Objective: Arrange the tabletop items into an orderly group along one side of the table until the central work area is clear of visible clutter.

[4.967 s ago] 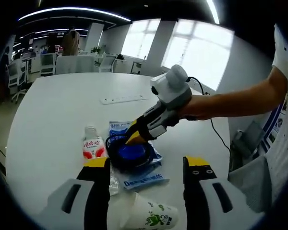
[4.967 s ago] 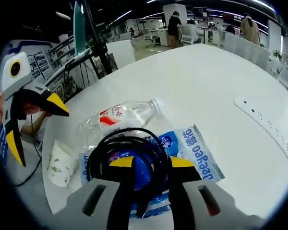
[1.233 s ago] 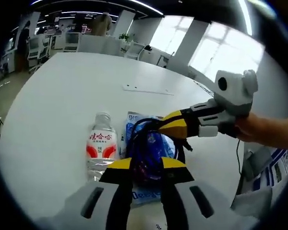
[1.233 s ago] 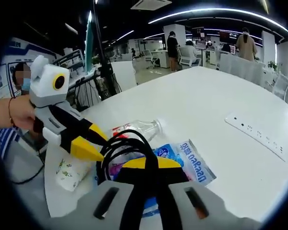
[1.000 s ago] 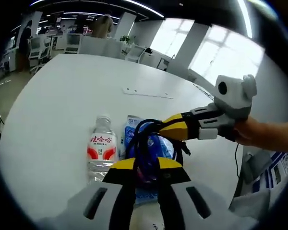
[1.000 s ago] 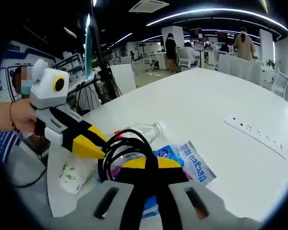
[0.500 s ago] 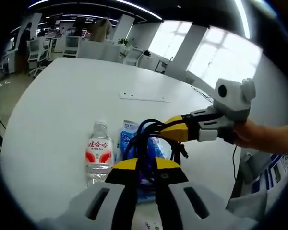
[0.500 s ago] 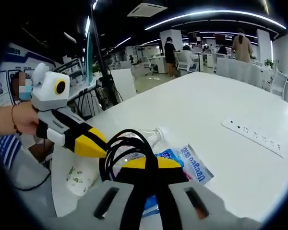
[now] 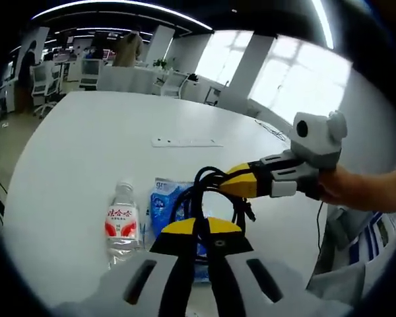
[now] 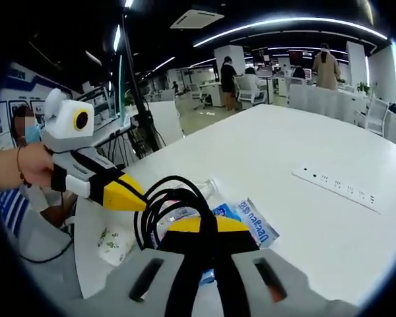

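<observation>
1. We had the left gripper (image 9: 199,226) clamped tight on the coiled black cable (image 9: 208,188), lifted above the white table (image 9: 72,152).
2. Our right gripper (image 10: 208,226) pinched the same coil's other side.
3. Below lay a clear plastic water bottle (image 9: 121,221) beside a blue wet-wipe packet (image 9: 163,198), and a printed paper cup (image 10: 116,243).

This is a big open office. A long, wide white table (image 10: 297,152) fills the room's middle, with a flat white power strip (image 10: 336,187) lying on it. Far behind it stand white desks with white swivel chairs (image 10: 249,82), and people (image 10: 227,78) stand among them. Long strip lights (image 10: 284,25) glow on the dark ceiling. Tall bright windows (image 9: 297,79) line one wall.
</observation>
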`<state>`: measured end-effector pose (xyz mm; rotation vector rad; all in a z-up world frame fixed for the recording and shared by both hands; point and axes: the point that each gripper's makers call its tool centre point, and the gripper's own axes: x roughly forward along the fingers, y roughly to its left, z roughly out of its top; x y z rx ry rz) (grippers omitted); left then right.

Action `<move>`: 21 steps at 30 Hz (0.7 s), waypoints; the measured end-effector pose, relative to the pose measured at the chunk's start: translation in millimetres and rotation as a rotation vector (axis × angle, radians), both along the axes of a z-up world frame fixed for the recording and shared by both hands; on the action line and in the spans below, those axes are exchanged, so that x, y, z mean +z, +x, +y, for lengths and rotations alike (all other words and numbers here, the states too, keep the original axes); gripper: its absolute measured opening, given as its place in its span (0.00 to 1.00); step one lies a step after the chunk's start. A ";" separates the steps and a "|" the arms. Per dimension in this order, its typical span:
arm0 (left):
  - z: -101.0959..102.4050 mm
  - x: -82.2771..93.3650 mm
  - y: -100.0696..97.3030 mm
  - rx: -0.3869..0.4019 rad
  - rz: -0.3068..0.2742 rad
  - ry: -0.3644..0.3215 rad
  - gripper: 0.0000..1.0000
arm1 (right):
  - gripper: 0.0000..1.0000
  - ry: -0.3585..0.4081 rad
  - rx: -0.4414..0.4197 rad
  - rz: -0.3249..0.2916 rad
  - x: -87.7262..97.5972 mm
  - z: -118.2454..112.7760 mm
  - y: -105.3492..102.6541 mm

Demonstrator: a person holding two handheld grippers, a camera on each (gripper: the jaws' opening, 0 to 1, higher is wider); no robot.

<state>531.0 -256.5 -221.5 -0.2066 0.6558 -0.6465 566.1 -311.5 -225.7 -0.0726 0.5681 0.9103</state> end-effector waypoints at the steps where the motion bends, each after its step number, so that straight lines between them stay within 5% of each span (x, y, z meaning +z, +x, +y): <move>1: -1.8 1.4 -0.4 0.001 0.001 -0.007 0.00 | 0.01 0.001 -0.003 -0.001 0.9 -2.1 -0.6; 21: -69.9 40.0 0.8 -0.109 -0.069 -0.003 0.00 | 0.02 0.017 -0.097 -0.062 41.9 -71.7 -6.1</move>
